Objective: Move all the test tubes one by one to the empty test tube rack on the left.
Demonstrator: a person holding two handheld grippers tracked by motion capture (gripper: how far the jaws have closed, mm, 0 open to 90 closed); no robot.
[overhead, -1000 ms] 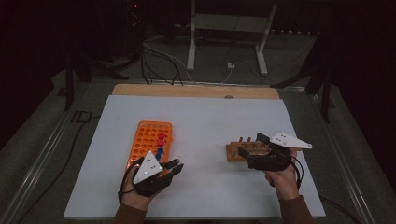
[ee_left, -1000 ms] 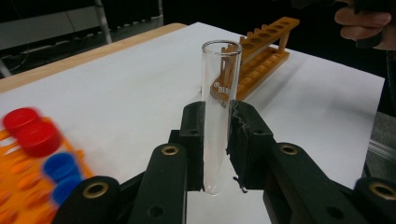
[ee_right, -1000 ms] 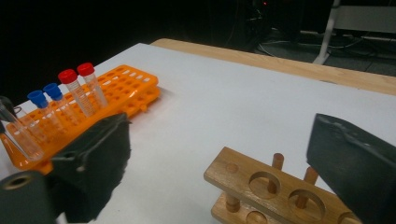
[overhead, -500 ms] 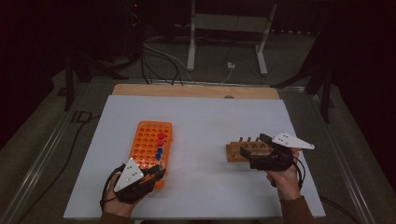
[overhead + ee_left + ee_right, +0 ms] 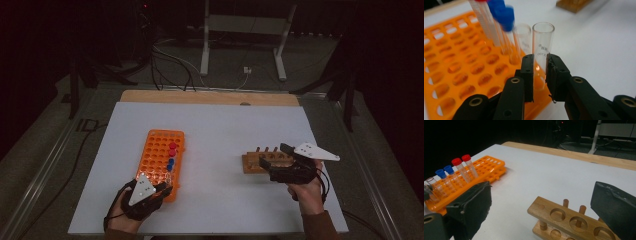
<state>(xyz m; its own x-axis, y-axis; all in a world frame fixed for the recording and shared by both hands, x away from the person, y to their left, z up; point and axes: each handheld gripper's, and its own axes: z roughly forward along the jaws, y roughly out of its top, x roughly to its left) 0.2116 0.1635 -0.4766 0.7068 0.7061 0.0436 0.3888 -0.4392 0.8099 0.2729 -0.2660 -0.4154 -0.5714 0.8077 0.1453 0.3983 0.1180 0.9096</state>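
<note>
An orange tube rack [image 5: 159, 152] lies left of centre on the white sheet. Two red-capped tubes [image 5: 172, 148] and two blue-capped tubes [image 5: 170, 164] stand along its right side. At the rack's near end my left gripper [image 5: 167, 189] is shut on a clear open glass tube [image 5: 543, 40], which stands upright in the rack [image 5: 454, 70] next to a second clear tube [image 5: 524, 35]. My right gripper [image 5: 274, 154] is open at the right end of a wooden rack [image 5: 254, 161]. Its jaws stand wide apart over the empty holes of the wooden rack [image 5: 564, 217].
The white sheet [image 5: 225, 125] covers the table, with a wooden strip [image 5: 200, 97] along its far edge. Cables and the legs of a metal stand [image 5: 240, 55] lie on the dark floor beyond. Metal rails run along both table sides.
My left hand has moved left and toward the near edge, sinking to the near end of the orange rack. The right hand has stayed put.
</note>
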